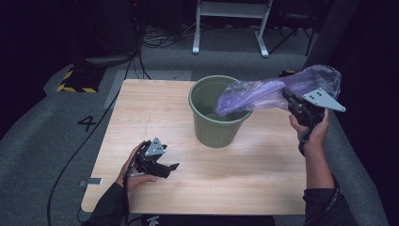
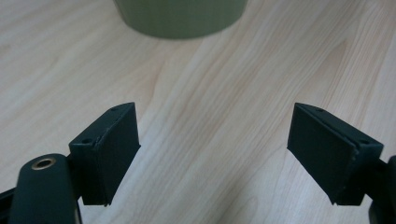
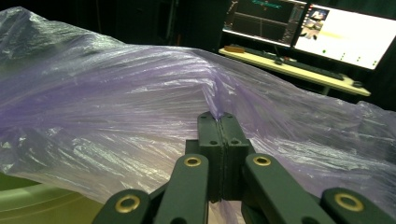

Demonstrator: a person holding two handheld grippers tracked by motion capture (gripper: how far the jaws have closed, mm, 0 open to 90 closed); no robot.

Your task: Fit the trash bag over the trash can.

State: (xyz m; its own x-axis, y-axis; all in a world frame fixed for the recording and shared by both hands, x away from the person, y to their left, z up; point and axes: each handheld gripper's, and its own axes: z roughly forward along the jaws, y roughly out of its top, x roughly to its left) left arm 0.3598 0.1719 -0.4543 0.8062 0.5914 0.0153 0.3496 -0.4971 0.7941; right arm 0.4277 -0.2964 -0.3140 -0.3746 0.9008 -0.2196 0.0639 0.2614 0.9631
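A green bin [image 1: 217,113] stands upright on the wooden table [image 1: 155,122], right of its middle. A thin purple plastic bag [image 1: 273,89] stretches from the bin's mouth up and to the right. My right gripper [image 1: 288,95] is shut on the bag's upper part, and in the right gripper view the jaws pinch a fold of the bag [image 3: 140,102] at the right gripper [image 3: 219,122]. My left gripper [image 1: 173,166] hovers low over the table's front left, open, with nothing between its jaws. In the left gripper view the left gripper [image 2: 214,147] faces bare wood, with the bin [image 2: 180,16] ahead.
The table sits on grey carpet. A white frame [image 1: 230,23] stands behind it and a yellow-black striped block [image 1: 75,80] lies at the left. Cables run over the floor at the left. Lit monitors [image 3: 327,32] on a desk show beyond the bag.
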